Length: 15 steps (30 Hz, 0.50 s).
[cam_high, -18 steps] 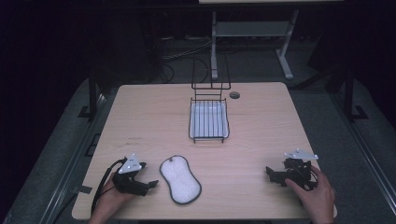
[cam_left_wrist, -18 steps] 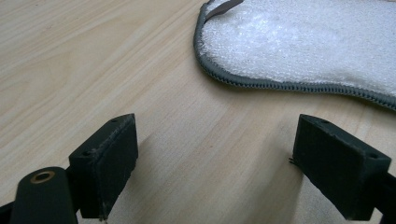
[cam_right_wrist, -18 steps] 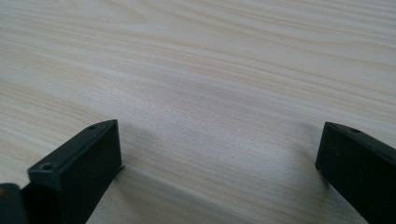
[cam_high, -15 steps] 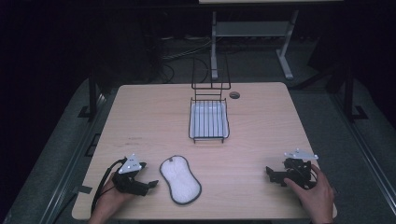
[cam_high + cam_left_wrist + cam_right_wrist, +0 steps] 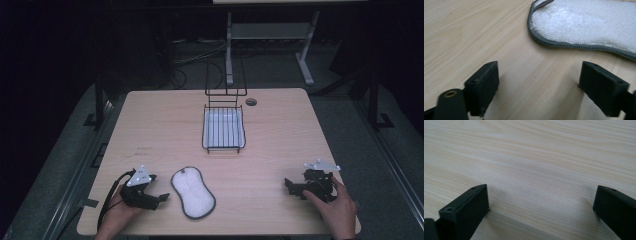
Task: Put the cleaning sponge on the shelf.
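nothing picked up yet; all the work left to do

wide wooden table first, with both hands resting low at the near edge; black wire rack standing in the middle, farther back, with a pale tray inside, well apart from both hands; white fuzzy pad with a grey edge lying flat near the front, just beside the left gripper, not touched, not lifted; seen close up in the left gripper view too, pad just ahead of the jaws, bare wood between them; left gripper spread wide and holding nothing; right gripper far off to the other side, also spread wide over bare wood, holding nothing; likely next: reaching over and pinching the pad's edge.
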Tool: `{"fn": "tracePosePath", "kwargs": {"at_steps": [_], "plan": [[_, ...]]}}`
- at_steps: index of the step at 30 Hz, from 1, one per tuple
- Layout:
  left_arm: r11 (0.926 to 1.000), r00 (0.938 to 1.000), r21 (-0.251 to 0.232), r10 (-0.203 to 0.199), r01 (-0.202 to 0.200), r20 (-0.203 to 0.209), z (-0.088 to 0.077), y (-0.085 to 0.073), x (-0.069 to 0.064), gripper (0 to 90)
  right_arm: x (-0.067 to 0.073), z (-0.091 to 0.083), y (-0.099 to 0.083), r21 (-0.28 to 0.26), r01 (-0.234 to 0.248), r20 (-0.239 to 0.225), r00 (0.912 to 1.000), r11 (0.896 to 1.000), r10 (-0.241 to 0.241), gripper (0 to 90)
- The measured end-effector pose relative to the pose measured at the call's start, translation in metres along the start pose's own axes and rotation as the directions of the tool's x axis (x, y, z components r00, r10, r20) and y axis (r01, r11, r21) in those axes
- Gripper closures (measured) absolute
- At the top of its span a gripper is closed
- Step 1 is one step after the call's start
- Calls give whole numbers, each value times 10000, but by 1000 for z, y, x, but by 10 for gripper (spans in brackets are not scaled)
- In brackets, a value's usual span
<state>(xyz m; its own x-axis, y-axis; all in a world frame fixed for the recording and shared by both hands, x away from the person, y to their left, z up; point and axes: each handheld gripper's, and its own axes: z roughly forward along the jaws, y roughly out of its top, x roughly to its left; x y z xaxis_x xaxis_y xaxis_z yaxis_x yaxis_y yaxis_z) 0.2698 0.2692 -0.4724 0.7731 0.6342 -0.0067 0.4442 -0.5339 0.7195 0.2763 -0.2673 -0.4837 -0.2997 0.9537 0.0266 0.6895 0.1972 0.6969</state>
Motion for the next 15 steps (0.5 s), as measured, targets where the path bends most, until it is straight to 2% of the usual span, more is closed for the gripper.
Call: {"fn": "tracePosePath", "kwargs": {"at_steps": [5,6,8,9,10,13,14,15], "plan": [[9999,9999,-86,-125,125,-3,-5,3,-1,234,0,0,0,10,-14,-8,10000,10000,14,0],[9996,9997,-175,-219,220,56,-6,4,-1,300,0,0,0,10,-15,-8,10000,10000,15,0],[9995,9996,-173,-266,267,54,-9,6,-2,322,0,0,0,7,-14,-6,10000,10000,14,0],[9994,9995,-172,-302,304,100,-11,7,-2,371,0,0,0,12,-9,-10,10000,10000,9,0],[9990,9992,-245,-364,368,158,-13,9,-4,460,0,0,0,-4,9,4,10000,10000,-9,0],[9989,9991,-301,-362,368,203,-16,11,-5,610,0,0,0,-3,8,3,10000,10000,-8,0],[9988,9986,-282,-400,410,346,-19,14,-5,692,0,0,0,-2,14,-2,10000,10000,-14,0],[9982,9979,-344,-486,501,424,-19,14,-6,734,0,0,0,-4,10,-2,10000,10000,-10,0]]}}
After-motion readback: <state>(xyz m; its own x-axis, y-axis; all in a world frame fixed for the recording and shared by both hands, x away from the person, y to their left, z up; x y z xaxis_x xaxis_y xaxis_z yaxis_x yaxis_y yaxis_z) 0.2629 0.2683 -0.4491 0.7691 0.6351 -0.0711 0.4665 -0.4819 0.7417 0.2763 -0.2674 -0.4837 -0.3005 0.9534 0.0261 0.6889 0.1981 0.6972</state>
